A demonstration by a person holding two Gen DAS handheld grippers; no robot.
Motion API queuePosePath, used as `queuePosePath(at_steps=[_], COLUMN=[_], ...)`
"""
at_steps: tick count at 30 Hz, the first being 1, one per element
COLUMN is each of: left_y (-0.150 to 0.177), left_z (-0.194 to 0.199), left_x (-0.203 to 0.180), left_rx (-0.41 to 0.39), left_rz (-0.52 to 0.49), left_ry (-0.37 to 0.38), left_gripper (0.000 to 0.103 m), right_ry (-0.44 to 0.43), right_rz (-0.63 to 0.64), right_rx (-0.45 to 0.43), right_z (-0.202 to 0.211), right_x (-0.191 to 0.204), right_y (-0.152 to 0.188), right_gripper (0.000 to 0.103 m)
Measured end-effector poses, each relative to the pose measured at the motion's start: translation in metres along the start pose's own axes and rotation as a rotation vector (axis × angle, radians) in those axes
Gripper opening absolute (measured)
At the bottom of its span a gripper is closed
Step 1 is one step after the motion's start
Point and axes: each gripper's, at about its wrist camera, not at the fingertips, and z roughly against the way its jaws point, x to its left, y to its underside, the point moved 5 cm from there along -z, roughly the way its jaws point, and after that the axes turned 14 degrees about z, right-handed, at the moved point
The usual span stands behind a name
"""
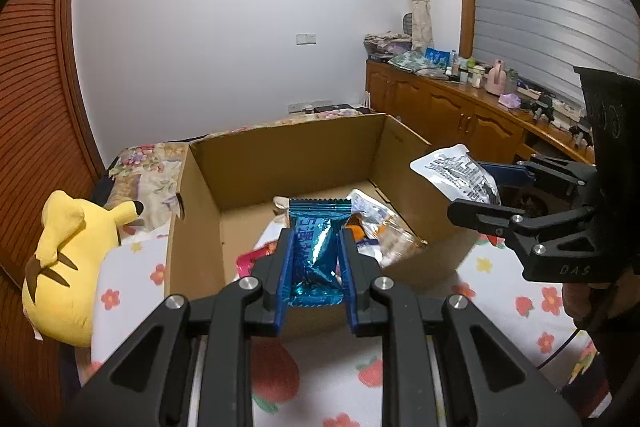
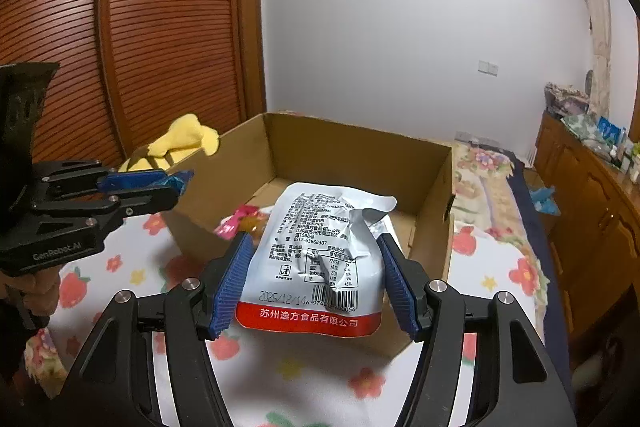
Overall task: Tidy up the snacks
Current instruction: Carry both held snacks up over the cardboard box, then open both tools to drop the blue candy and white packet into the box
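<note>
Carrying two snacks at once now! The left gripper (image 1: 314, 247) has its blue pads clamped narrow on a shiny blue foil candy packet (image 1: 315, 251), while the right gripper (image 2: 316, 263) holds a white crinkled snack pouch with a red bottom band (image 2: 320, 259), jaws about half spread around it. Both packets hang in the air just short of the near rim of the open brown cardboard box (image 1: 280, 147), which sits dead ahead of each gripper on the flower-print bedsheet (image 1: 512, 291). Looks well under way: beyond the left fingertips the box floor already holds several wrappers, a pink one (image 2: 234, 223), a clear bag with orange contents (image 1: 394, 239) and others half hidden. These two are not in yet. A yellow plush toy (image 1: 68, 259) lies left of the box.
</note>
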Motion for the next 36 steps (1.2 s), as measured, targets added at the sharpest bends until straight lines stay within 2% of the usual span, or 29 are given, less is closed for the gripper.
queuePosePath(at_steps=[8,15,23,24,29,36], left_y=[-0.017,-0.014,-0.018,-0.020,-0.022,-0.024], left_z=[-0.037,-0.060,-0.071,-0.072,-0.077,-0.086], left_x=[0.006,0.009,0.010,0.011,0.014,0.019], left_rx=[0.021,0.046,0.055,0.055,0.056,0.058], left_rz=[-0.003,0.012,0.020,0.022,0.023,0.031], left_ry=[-0.035,-0.048,-0.054,-0.056,-0.063,-0.088], left_gripper=[0.020,0.020,0.020,0.020,0.020,0.022], right_ry=[-0.003,-0.009,-0.013,-0.010,-0.002,-0.005], right_rz=[-0.015,-0.026,-0.021,-0.021,-0.021,-0.039], right_rx=[0.027,0.056,0.068,0.066,0.078,0.065], right_z=[-0.030,-0.048,-0.059,-0.061,-0.068,-0.061], right_x=[-0.021,-0.027,-0.029,-0.028,-0.031,-0.034], right_y=[-0.006,0.002,0.001,-0.001,-0.003,0.002], right_gripper=[0.065,0.065,0.066,0.064,0.067,0.067])
